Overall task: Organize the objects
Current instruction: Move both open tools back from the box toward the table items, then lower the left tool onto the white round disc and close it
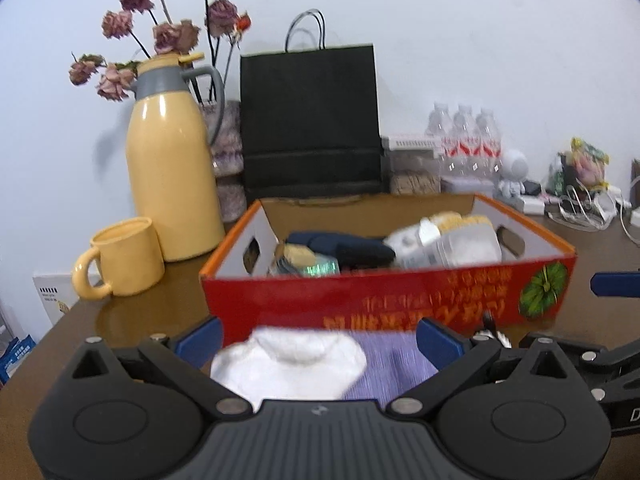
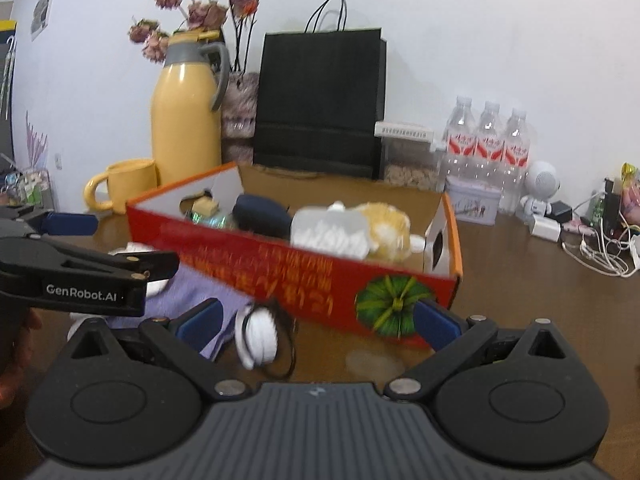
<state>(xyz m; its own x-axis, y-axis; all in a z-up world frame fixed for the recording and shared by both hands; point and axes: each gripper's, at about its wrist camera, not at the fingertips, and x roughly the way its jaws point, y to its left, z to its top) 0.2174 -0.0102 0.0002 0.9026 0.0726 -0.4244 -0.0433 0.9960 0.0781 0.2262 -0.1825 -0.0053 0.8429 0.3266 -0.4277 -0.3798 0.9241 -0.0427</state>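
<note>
A red cardboard box (image 1: pixel 360 296) stands on the brown table and holds several items: a dark pouch (image 1: pixel 344 246), a white packet and something yellow. It also shows in the right wrist view (image 2: pixel 280 272). A purple and white sock (image 1: pixel 304 360) lies on the table in front of the box. My left gripper (image 1: pixel 318 338) is open, its fingers on either side of the sock. My right gripper (image 2: pixel 316 320) is open by the box's front wall, with a white cable bundle (image 2: pixel 260 336) lying between its fingers. The sock (image 2: pixel 192 292) lies to its left.
A yellow jug (image 1: pixel 172 172) and a yellow mug (image 1: pixel 124 260) stand left of the box. A black paper bag (image 1: pixel 312 120), dried flowers (image 1: pixel 160 32) and water bottles (image 2: pixel 486 148) line the wall. A white toy robot (image 2: pixel 538 188) and cables (image 2: pixel 600 248) are at the right.
</note>
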